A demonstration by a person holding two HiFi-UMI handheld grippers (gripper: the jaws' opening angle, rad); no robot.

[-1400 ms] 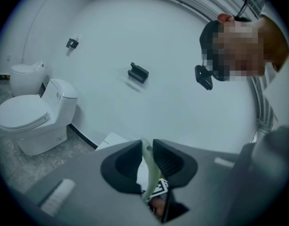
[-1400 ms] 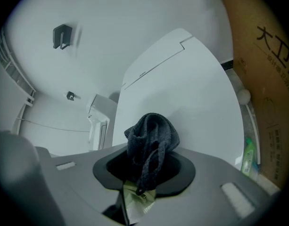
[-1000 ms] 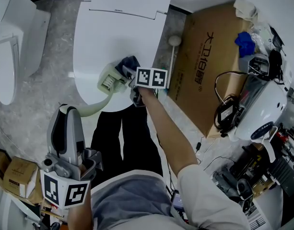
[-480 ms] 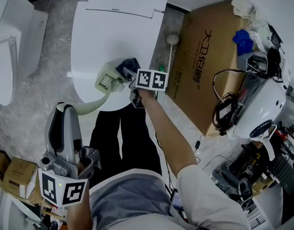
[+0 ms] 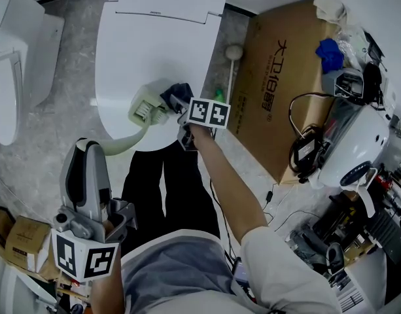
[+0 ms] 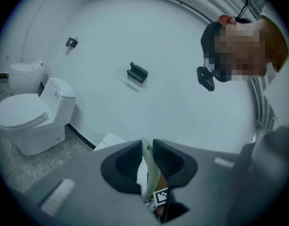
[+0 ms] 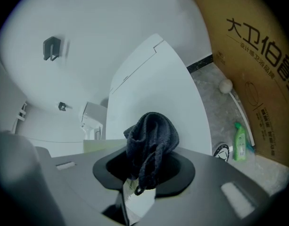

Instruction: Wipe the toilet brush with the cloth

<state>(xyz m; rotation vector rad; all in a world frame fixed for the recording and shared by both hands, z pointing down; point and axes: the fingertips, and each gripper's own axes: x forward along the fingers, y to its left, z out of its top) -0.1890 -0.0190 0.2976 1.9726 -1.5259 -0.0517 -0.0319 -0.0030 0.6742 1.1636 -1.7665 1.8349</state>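
Dark knitted cloth [image 7: 151,140], clamped in the right tool [image 7: 144,169], lay beside the head of the pale green plastic toilet brush [image 5: 145,108] at frame centre, its curved handle clamped in the left tool [image 6: 145,160].

The head view looks steeply down from high above the closed toilet [image 5: 157,51]. The right gripper view, behind the right claw [image 7: 149,161], sits close over that toilet, facing along its lid to the wall. Both show the cardboard box [image 5: 288,77] right of it. The left gripper view faces a wall beyond a second toilet [image 6: 26,119].
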